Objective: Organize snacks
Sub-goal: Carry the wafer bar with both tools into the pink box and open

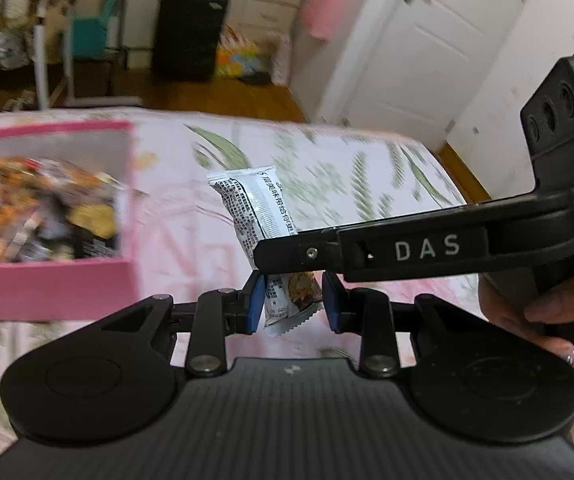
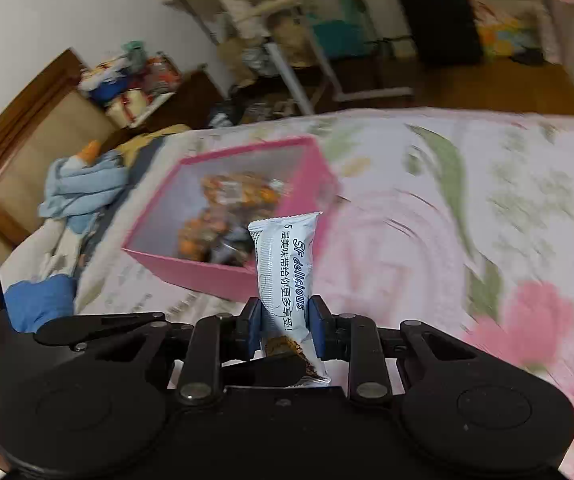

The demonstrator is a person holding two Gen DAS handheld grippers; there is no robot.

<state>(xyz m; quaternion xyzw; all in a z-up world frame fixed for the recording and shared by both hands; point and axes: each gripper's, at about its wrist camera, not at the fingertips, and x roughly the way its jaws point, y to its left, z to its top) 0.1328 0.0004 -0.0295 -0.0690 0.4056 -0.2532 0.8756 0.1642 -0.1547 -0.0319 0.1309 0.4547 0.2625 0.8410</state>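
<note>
Silvery-white, printed in blue, the snack packet [image 2: 287, 276] stood upright, pinched by the right gripper [image 2: 285, 322] above the floral bedspread [image 2: 467, 208]. At ten o'clock lay the pink box [image 2: 223, 276]. The left gripper [image 1: 293, 304] flanked it, spread.

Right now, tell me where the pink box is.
The pink box sits on the floral bedspread, left of and beyond the snack bar held in the right gripper; it appears at left in the left wrist view.
</note>
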